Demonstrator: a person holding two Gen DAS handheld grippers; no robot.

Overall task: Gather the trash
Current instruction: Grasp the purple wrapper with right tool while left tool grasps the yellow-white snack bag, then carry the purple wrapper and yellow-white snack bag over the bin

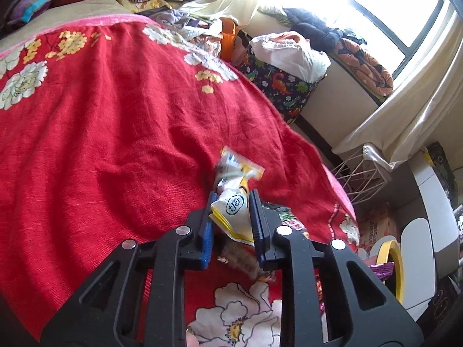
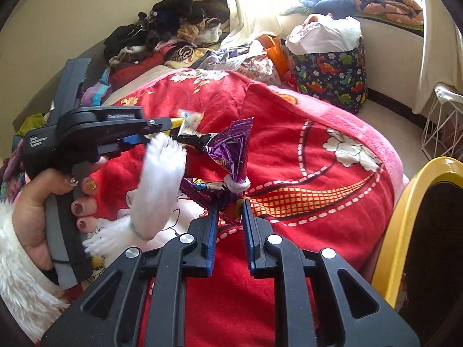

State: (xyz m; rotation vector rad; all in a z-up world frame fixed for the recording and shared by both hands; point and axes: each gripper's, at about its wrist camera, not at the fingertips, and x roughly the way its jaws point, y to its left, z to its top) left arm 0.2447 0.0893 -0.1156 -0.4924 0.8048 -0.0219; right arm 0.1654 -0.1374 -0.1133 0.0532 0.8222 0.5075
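Both claws clamped on wrappers over the bed, bin not yet reached.

Left claw (image 1: 231, 217) pinching yellow-white sachet (image 1: 231, 214) above red blanket (image 1: 115, 130); right claw (image 2: 229, 219) pinching purple foil wrapper (image 2: 228, 156) by its lower end, near yellow-rimmed bin (image 2: 405, 217). Risks: foil held only at the edge, could slip out in transit; sachet crumpled and skewed between the pads, could twist free; white fluffy sleeve trim (image 2: 159, 179) dangling beside the foil, could snag. Both claws angled downward, hand (image 2: 43, 202) wrapped round left handle.
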